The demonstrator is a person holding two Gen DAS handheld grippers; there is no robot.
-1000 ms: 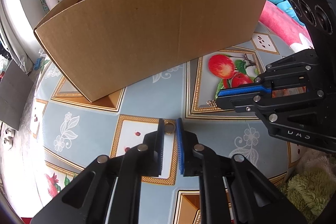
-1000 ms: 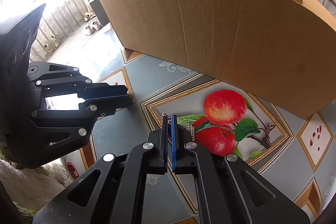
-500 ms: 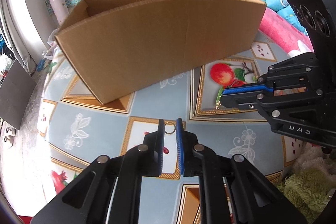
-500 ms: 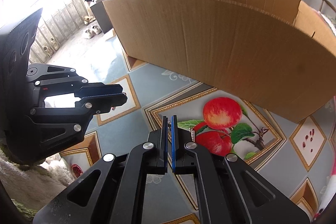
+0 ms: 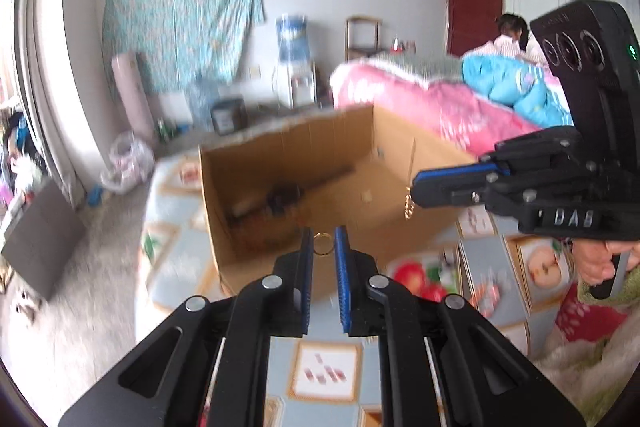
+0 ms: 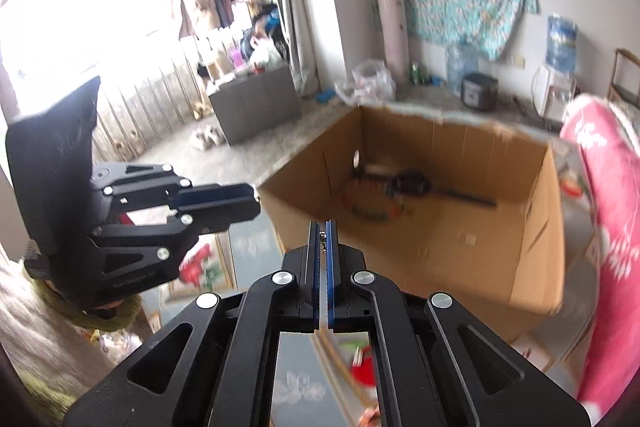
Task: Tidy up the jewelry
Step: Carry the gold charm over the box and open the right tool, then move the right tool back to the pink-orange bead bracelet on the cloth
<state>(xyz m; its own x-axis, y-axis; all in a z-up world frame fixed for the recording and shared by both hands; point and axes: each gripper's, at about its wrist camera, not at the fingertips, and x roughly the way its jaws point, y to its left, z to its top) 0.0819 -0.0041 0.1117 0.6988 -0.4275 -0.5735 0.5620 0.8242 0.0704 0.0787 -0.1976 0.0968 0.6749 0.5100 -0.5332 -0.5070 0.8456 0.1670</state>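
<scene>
An open cardboard box sits ahead of and below both your grippers. Your right gripper is clenched on a thin chain that dangles from its tips; it looks light, limp and prone to swing. Your left gripper pinches a small gold ring by its edges: rigid, smooth, likely slippery.

Left gripper nearly closed, right gripper fully closed, both side by side, angled downward.

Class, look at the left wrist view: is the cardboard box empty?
No. Dark objects lie on the floor of the cardboard box, near its left wall.
</scene>
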